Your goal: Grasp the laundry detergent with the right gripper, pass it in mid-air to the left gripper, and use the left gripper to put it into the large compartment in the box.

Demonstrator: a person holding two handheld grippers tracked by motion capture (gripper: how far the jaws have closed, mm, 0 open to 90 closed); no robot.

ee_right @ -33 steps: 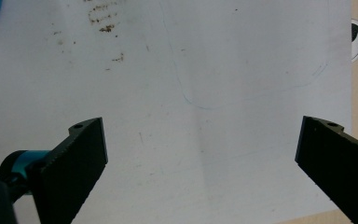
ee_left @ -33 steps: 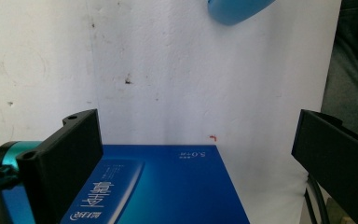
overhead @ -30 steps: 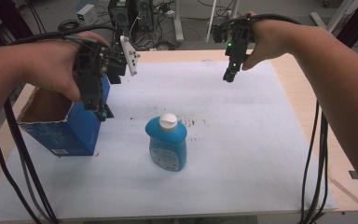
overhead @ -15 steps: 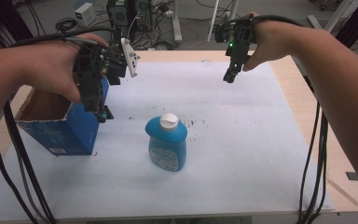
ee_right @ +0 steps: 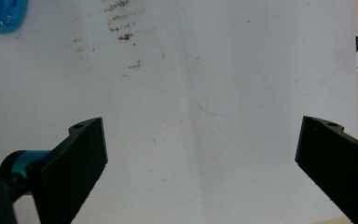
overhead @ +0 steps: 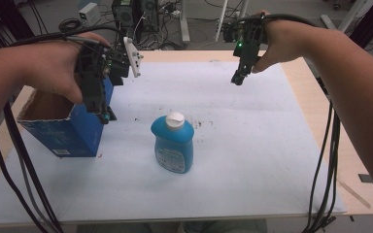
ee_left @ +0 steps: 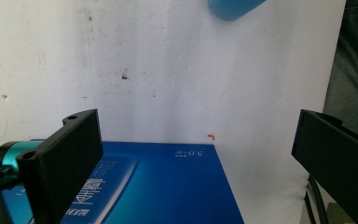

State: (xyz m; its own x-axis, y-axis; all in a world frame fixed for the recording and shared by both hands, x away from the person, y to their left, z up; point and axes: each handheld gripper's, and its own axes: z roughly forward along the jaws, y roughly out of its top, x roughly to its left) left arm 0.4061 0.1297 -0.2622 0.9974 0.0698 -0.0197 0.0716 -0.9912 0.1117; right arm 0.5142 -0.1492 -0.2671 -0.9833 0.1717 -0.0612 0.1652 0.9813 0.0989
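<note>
Near the centre of the white sheet (overhead: 252,160) stands a blue bottle (overhead: 173,145) with a white cap (overhead: 175,119), upright, its long axis running straight up from the table; the cap faces the ceiling and the printed label (overhead: 171,158) faces the person's side, toward six o'clock. At nine o'clock from it, close but apart, sits an open blue box (overhead: 63,124) with its mouth upward. The left gripper (overhead: 104,114) hangs over the box's near-right corner, at about ten o'clock from the bottle; its jaws stand wide apart with nothing between them, and in the left gripper view the box's blue side (ee_left: 168,186) lies below them with the bottle's edge (ee_left: 233,7) at twelve o'clock. The right gripper (overhead: 238,77) hovers well off at one o'clock from the bottle, over bare sheet; its jaws too are spread wide and empty, with a corner of the bottle (ee_right: 2,16) at eleven o'clock in the right gripper view. I'd judge the bottle to be smooth plastic, fairly slippery, with walls that give a little under a squeeze; how full it is I cannot tell, so its weight is uncertain. Best hold looks to be across the narrower shoulders just below the cap, or across the flat body; the cap alone seems too small and might slip.
</note>
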